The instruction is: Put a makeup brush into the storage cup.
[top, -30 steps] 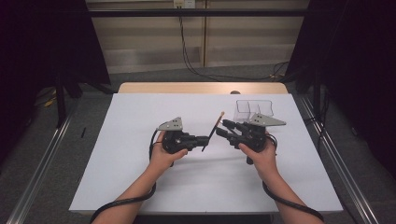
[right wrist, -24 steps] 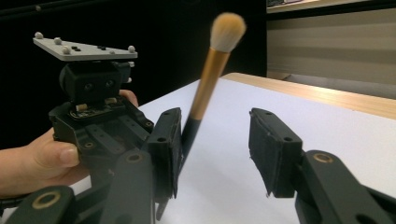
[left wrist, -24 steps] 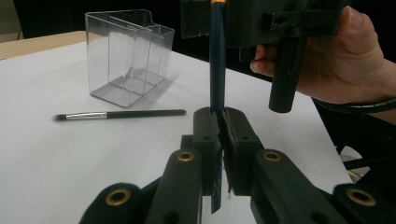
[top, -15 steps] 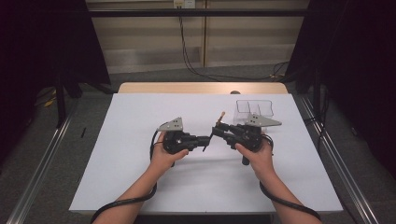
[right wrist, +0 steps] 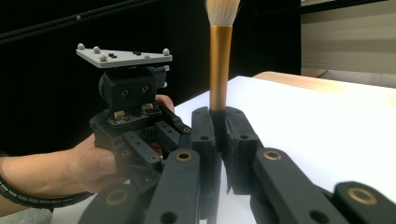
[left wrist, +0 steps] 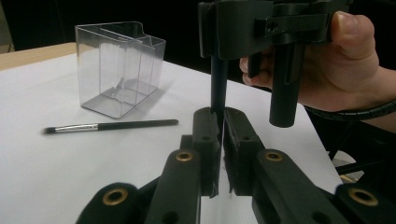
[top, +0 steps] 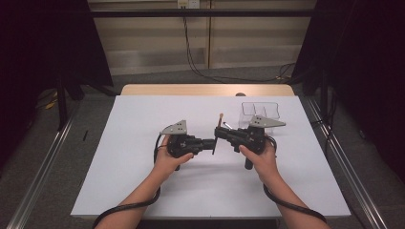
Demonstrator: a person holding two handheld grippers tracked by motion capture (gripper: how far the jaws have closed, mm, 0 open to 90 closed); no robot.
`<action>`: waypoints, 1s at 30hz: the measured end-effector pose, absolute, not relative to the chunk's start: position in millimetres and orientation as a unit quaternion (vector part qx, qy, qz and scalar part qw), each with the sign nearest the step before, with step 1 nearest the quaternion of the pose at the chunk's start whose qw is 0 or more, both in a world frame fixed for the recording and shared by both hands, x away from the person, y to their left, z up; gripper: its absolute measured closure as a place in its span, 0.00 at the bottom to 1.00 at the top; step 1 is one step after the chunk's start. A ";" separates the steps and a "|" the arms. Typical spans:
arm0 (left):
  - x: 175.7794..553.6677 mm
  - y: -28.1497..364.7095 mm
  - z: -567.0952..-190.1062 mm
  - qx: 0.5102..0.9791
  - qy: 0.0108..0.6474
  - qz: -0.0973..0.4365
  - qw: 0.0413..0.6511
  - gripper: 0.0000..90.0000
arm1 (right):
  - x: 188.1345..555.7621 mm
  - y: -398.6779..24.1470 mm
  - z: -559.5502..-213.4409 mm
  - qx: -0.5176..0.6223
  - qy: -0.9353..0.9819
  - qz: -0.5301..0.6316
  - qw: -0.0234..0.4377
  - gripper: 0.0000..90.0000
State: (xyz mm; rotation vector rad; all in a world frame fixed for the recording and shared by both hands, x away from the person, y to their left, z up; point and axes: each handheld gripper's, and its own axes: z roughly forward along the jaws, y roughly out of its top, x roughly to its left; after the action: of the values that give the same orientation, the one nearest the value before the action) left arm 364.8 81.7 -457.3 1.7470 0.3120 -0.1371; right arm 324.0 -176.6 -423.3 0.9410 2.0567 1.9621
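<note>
Item: brush [top: 217, 133], upright above mid-table, between our hands. Left gripper [top: 211, 142] and right gripper [top: 218, 132], just closed, both clench its handle. We judge it light, stiff, slick; bristles soft, so grip the handle.

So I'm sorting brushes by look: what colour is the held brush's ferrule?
Copper-orange ferrule, seen best in the right gripper view.

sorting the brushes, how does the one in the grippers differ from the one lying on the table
The held brush stands upright, clamped by both grippers; the thin brush lies flat on the white table, untouched, beside the clear container. The held brush has a thick copper ferrule and pale bristles; the thin brush has a slim silver ferrule and dark tip. Both have dark handles.
</note>
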 end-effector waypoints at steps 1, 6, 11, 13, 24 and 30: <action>364.7 81.6 -456.8 0.765 0.134 -0.058 0.628 0.91 | 324.4 -176.5 -423.3 0.314 0.684 0.655 0.073 0.94; 363.6 79.5 -457.9 0.763 0.130 -0.060 0.631 0.81 | 325.1 -173.3 -421.8 0.306 0.687 0.654 0.076 0.94; 364.5 82.8 -457.6 0.754 0.136 -0.053 0.641 0.73 | 325.9 -172.5 -421.3 0.303 0.690 0.653 0.081 0.94; 365.1 84.2 -457.2 0.753 0.136 -0.051 0.642 0.68 | 325.9 -173.4 -421.0 0.303 0.689 0.653 0.083 0.94; 369.3 86.8 -454.6 0.754 0.141 -0.042 0.640 0.38 | 328.6 -176.1 -421.6 0.304 0.688 0.653 0.085 0.94; 372.0 87.6 -453.0 0.751 0.142 -0.028 0.645 0.19 | 328.8 -176.7 -420.9 0.302 0.692 0.650 0.086 0.94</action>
State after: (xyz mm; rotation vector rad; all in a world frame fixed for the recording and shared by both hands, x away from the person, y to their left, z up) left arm 372.0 87.6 -453.0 1.7092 0.3222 -0.0640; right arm 328.8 -176.7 -420.9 0.9009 2.0615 1.9382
